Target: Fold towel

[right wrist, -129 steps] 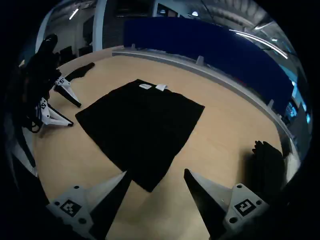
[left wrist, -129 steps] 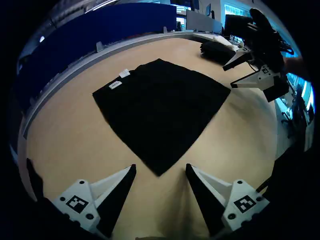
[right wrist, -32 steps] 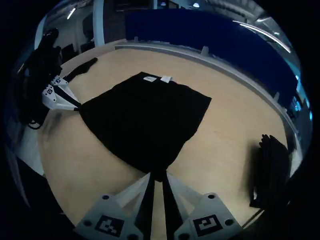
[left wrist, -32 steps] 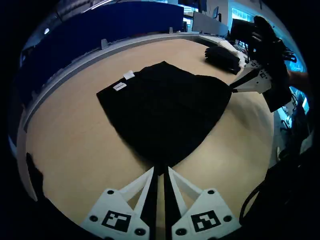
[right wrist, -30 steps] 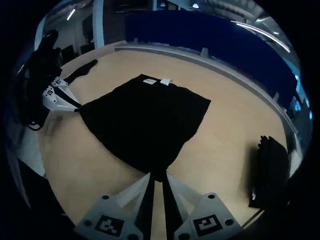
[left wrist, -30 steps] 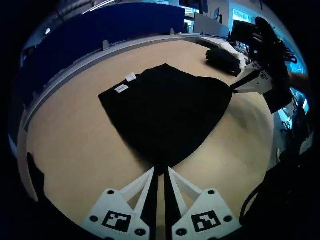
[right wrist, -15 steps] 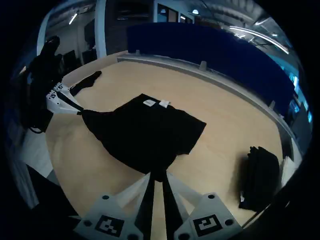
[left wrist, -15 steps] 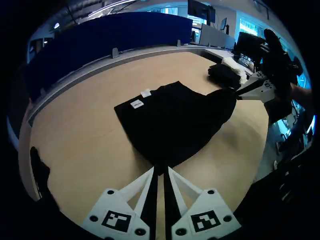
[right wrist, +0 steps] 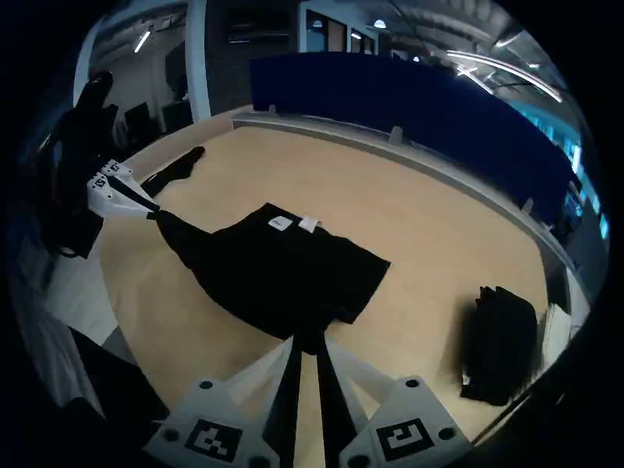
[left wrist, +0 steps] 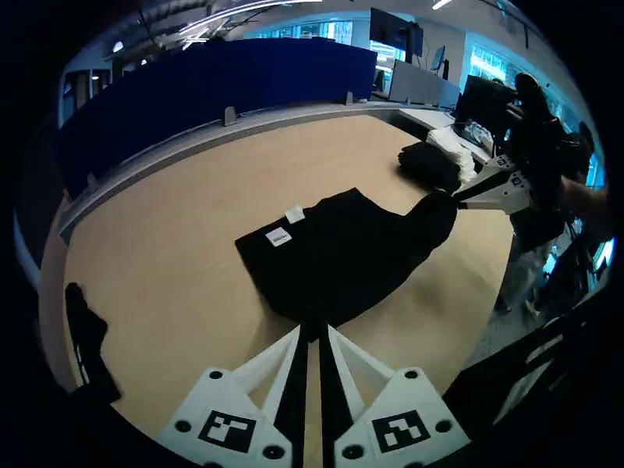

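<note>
Towel, black, near edge raised off the wooden table; left gripper pinched closed on one corner, right gripper on the other; best carry both level toward the far edge.

Both cameras hang well above the desk, each looking forward and down along its own fingers. The views converge from neighbouring corners of the towel, sharing it and the desk.

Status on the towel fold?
Left gripper, right gripper: each shut on a near towel corner. Near edge raised, tagged edge on table. Folded dark stack sits apart, off the fold path.
</note>
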